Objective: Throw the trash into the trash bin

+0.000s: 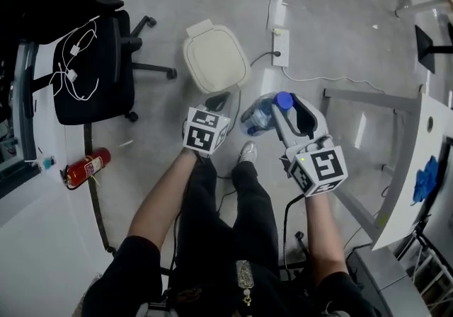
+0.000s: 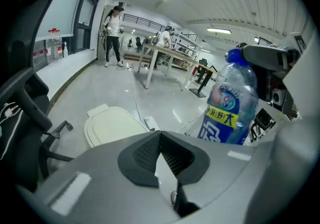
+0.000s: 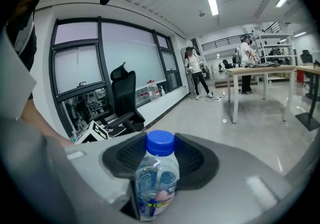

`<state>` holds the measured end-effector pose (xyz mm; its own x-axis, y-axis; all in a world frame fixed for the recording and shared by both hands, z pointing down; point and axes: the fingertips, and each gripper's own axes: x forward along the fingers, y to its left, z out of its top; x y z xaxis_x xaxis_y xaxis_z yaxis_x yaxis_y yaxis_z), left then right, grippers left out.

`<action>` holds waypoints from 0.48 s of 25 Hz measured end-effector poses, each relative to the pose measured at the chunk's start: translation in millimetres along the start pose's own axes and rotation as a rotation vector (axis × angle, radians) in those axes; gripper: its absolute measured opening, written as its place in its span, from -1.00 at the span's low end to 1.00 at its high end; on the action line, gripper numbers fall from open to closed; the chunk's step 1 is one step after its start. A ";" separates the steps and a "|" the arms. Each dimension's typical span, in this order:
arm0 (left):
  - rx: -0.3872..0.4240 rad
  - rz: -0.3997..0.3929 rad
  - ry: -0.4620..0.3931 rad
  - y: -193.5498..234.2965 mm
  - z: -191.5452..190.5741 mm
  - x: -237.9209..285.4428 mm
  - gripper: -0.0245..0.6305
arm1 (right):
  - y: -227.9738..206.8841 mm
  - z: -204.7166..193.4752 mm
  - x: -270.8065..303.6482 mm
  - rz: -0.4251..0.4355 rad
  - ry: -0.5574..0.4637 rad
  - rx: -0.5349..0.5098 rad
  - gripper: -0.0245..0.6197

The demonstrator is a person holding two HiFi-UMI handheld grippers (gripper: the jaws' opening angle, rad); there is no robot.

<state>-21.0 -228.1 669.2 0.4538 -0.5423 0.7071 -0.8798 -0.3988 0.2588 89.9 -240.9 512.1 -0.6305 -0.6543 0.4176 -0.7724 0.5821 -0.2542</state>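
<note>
Blue and yellow bands wrap the label of the clear plastic bottle. It bears pale characters on the blue and dark ones on the yellow, but they are too small and curved to read with any certainty. A pinkish round patch sits above them. The marker cubes carry black-and-white square patterns, not words.

The right gripper pinches the bottle just under its blue cap, with a ribbed dark pad pressed on each side. The bottle's base is cut off behind the gripper body in the right gripper view. From the head view, only the cap and part of the clear shoulder show beside the jaw. The bottle hangs above the floor, right of and nearer than the cream trash bin, whose lid lies flat and closed.

The left gripper has its pads meeting at the tips with nothing between them. It points steeply down at the bin's near edge.

Both hands are hidden under the cubes. Bare forearms reach forward and down from black sleeves, the right one tilted less steeply.
</note>
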 end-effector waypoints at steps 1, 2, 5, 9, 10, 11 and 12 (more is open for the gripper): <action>-0.009 0.001 0.015 3.1 -13.0 14.1 -0.90 | -3.2 -11.4 5.3 0.001 0.013 -0.005 -0.38; -0.020 0.002 0.028 5.9 -25.2 28.1 -0.90 | -7.2 -22.2 10.4 -0.004 0.028 -0.007 -0.38; -0.062 0.016 0.052 15.7 -54.9 66.6 -0.90 | -20.8 -53.2 24.5 -0.004 0.063 -0.034 -0.38; -0.107 0.055 0.074 29.8 -81.9 104.9 -0.90 | -35.0 -74.4 43.0 -0.008 0.067 -0.020 -0.38; -0.113 0.066 0.080 33.6 -86.7 112.3 -0.90 | -37.9 -75.6 48.4 -0.011 0.060 -0.013 -0.38; -0.117 0.077 0.087 37.1 -91.1 118.7 -0.90 | -40.5 -75.7 53.4 -0.014 0.053 -0.012 -0.38; -0.118 0.090 0.097 40.2 -95.2 124.1 -0.90 | -43.1 -75.9 57.5 -0.015 0.048 -0.019 -0.38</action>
<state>-13.5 -241.1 830.1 0.3615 -0.4962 0.7894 -0.9294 -0.2590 0.2628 92.8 -267.0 613.3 -0.6140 -0.6396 0.4625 -0.7800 0.5814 -0.2314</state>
